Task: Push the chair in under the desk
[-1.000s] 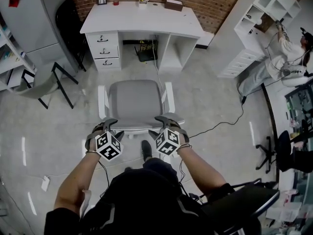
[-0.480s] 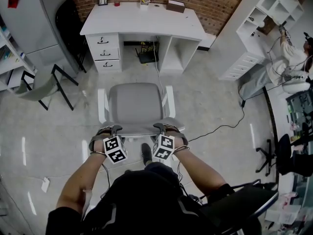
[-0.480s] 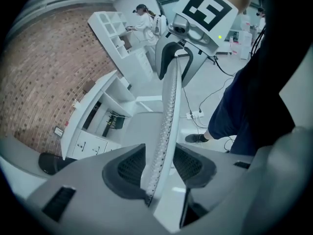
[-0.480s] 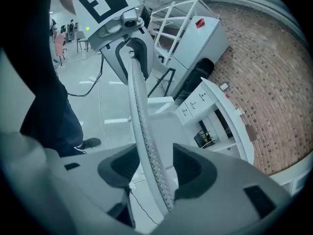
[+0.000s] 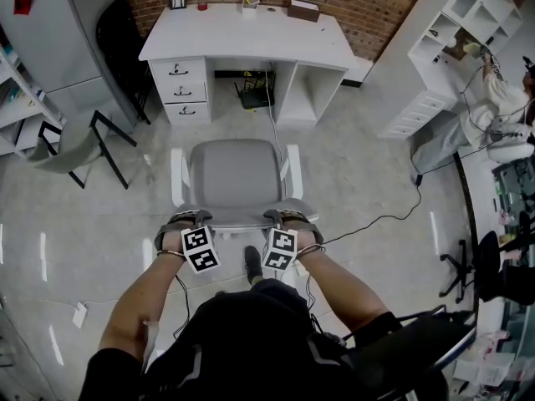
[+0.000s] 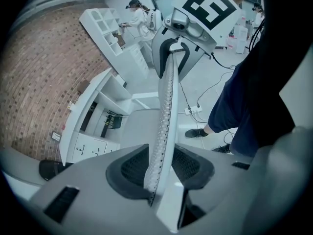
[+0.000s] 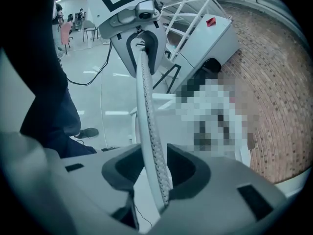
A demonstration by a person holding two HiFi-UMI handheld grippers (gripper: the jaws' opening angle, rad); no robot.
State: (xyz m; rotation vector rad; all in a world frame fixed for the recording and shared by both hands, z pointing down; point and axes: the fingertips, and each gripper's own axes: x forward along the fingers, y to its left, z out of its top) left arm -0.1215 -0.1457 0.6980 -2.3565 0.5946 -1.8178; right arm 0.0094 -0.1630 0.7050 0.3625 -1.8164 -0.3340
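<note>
Both grippers straddle the top edge of the office chair's (image 5: 234, 174) backrest (image 6: 166, 97), the left gripper (image 5: 185, 217) near its left end and the right gripper (image 5: 289, 215) near its right end. Each points steeply down, with the mesh-and-frame edge running straight between its jaws. The jaws have just been closing, yet on each gripper a sliver of dark pad shows on either side of the edge (so neither seems to pinch it), and they stand roughly half open. Beyond the grippers lies the grey seat. Further ahead, well apart from the chair across bare floor (image 5: 351, 165), stands the white desk (image 5: 247, 36), with drawers (image 5: 180, 88) on its left.
</note>
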